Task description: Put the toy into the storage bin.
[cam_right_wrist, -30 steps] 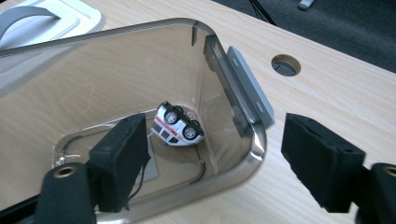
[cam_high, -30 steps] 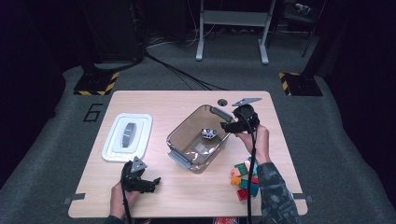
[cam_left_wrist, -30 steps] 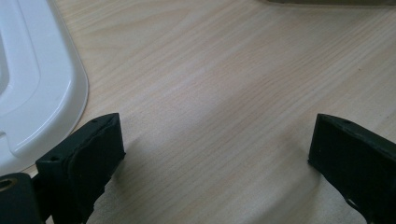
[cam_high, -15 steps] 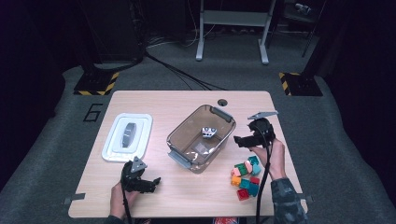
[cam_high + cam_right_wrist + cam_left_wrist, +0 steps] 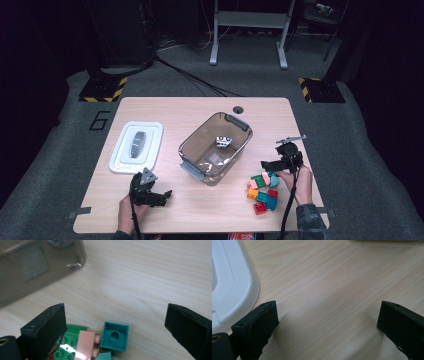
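Observation:
A smoky clear bin stands mid-table with a small grey-and-white piece lying in it. Right of it, near the front, is a pile of coloured bricks. My right gripper hovers just over the pile's far edge. Its jaws have just been opening and stand wide with nothing between them. In the right gripper view the gripper frames a teal brick, a pink brick and a green brick. My left gripper rests open on the table at front left, with bare wood between its jaws.
A white lid lies flat at the left; its rim is close to my left gripper. The bin's corner shows just beyond the bricks. A cable hole sits near the table's far edge.
My right gripper has moved from the bin's far right rim toward the front right and come down over the brick pile, its jaws wider apart. The left gripper has stayed put.

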{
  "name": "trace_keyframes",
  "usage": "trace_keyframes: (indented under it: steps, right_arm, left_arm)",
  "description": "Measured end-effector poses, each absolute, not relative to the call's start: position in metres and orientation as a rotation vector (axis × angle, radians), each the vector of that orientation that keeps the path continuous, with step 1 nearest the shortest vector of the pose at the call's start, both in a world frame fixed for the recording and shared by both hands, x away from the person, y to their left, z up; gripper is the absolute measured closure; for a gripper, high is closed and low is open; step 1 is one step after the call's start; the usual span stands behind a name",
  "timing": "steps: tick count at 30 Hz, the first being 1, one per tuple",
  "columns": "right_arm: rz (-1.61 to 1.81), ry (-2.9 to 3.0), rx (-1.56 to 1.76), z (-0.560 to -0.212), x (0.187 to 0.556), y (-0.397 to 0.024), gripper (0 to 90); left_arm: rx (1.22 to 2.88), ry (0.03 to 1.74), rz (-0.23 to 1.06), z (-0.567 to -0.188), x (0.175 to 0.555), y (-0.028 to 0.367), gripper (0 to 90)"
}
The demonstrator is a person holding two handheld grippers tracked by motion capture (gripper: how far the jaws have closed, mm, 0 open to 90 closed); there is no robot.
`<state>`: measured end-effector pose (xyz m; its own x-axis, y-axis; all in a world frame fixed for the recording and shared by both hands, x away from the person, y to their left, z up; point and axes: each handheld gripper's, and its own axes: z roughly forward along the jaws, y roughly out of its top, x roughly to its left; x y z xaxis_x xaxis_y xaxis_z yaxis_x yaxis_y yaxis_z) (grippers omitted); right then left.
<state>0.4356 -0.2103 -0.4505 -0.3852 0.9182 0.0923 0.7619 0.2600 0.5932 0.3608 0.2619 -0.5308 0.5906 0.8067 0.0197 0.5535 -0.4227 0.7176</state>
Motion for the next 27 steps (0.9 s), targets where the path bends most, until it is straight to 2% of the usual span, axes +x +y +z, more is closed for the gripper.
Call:
trace_keyframes:
  steps: [8, 15, 20, 21, 22, 23, 25, 26, 27]
  right_arm:
    - [0.774, 2.219, 1.663, -0.478, 0.438, -0.223, 9.8]
    - [0.743, 2.209, 1.699, -0.487, 0.438, -0.227, 15.4]
    - [0.742, 2.213, 1.715, -0.488, 0.439, -0.226, 23.2]
    - [0.731, 2.206, 1.726, -0.489, 0.440, -0.225, 28.1]
    - [0.731, 2.206, 1.726, -0.489, 0.440, -0.225, 28.1]
    - [0.727, 2.235, 1.710, -0.490, 0.441, -0.224, 34.8]
    - [0.719, 2.243, 1.710, -0.491, 0.441, -0.223, 38.0]
    - [0.707, 2.252, 1.702, -0.492, 0.442, -0.223, 49.8]
    - [0.707, 2.252, 1.702, -0.492, 0.442, -0.223, 49.8]
  left_arm:
    - [2.137, 1.078, 0.478, -0.531, 0.361, 0.262, 3.1]
    - [2.139, 1.073, 0.480, -0.531, 0.361, 0.262, 3.1]
    - [2.140, 1.073, 0.480, -0.531, 0.361, 0.262, 3.1]
    - [2.140, 1.073, 0.481, -0.531, 0.361, 0.262, 3.1]
    - [2.140, 1.073, 0.481, -0.531, 0.361, 0.262, 3.1]
    - [2.137, 1.078, 0.479, -0.531, 0.361, 0.262, 3.1]
    - [2.137, 1.075, 0.477, -0.531, 0.361, 0.262, 3.1]
    - [2.137, 1.078, 0.478, -0.531, 0.360, 0.262, 3.1]
    - [2.137, 1.078, 0.478, -0.531, 0.360, 0.262, 3.1]
